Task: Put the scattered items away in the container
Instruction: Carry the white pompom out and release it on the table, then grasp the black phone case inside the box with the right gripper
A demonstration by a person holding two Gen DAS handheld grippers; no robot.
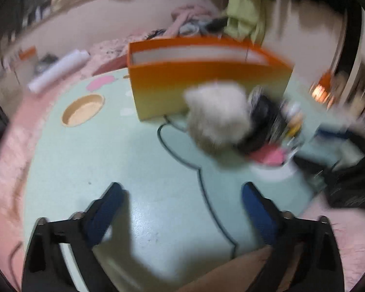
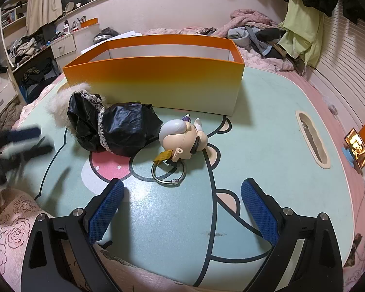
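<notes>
Orange fading to yellow and white: that is the container (image 2: pixel 155 82), an open-topped card box standing toward the far edge of the mint-green desk (image 2: pixel 267 146). From the right wrist view its inside shows nothing; the floor of it is hidden.

- Scattered items lie just in front of the box's near wall, toward its left end. None is in the box yet.
- Black doll dress (image 2: pixel 114 126) with lace trim, shiny like faux leather, touching a white fur piece (image 2: pixel 60 98) behind it. Judged soft, light and floppy; it will sag and may drag the fur along. Pinch a bunched fold near the middle, not the lace edge.
- Toy figure head (image 2: pixel 182 136), hard smooth plastic, rounded. Likely slippery between pads; take it across the narrower part, firmly.
- Metal ring (image 2: pixel 169 171) lies flat, touching the head's near side. Thin and stiff, hard to get under; you may lift it by its rim, or it may come with the head if attached. You cannot tell which.
- Right gripper (image 2: pixel 181 199): fingers spread wide, nothing between them, near the ring.
- Left gripper (image 1: pixel 182 202): spread, empty, above bare desk; its view is motion-blurred.
</notes>
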